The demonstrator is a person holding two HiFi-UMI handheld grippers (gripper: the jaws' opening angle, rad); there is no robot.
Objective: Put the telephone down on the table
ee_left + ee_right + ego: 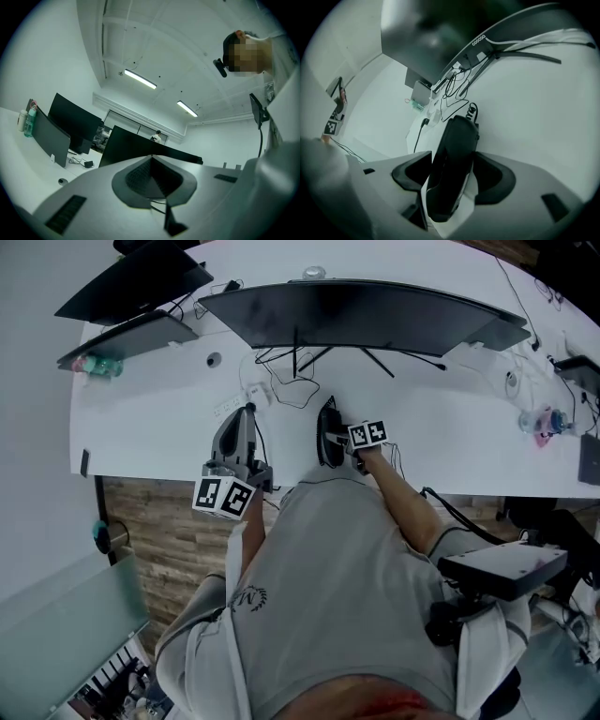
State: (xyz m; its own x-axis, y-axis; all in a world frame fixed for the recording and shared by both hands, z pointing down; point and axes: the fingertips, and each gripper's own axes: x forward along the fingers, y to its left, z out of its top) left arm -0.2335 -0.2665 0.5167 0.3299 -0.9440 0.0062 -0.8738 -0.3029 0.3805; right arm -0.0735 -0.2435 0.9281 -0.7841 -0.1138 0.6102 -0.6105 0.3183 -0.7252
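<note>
The telephone is a black handset [325,430] [457,140] held near the front middle of the white table [169,427], just ahead of the person's chest. My right gripper [339,439] [452,176] is shut on it, with the dark pads on both of its sides. The handset's far end points toward a coiled cord [472,111] on the table. Whether the handset touches the table I cannot tell. My left gripper [246,413] [151,176] hangs to the left of the handset, tilted up toward the ceiling, jaws together with nothing between them.
A wide curved monitor [366,315] stands behind, with loose cables [291,381] under it. Two more screens [131,287] and bottles [98,365] are at the far left. A small pink and blue item [544,423] sits at the right. The table's front edge runs close to the person.
</note>
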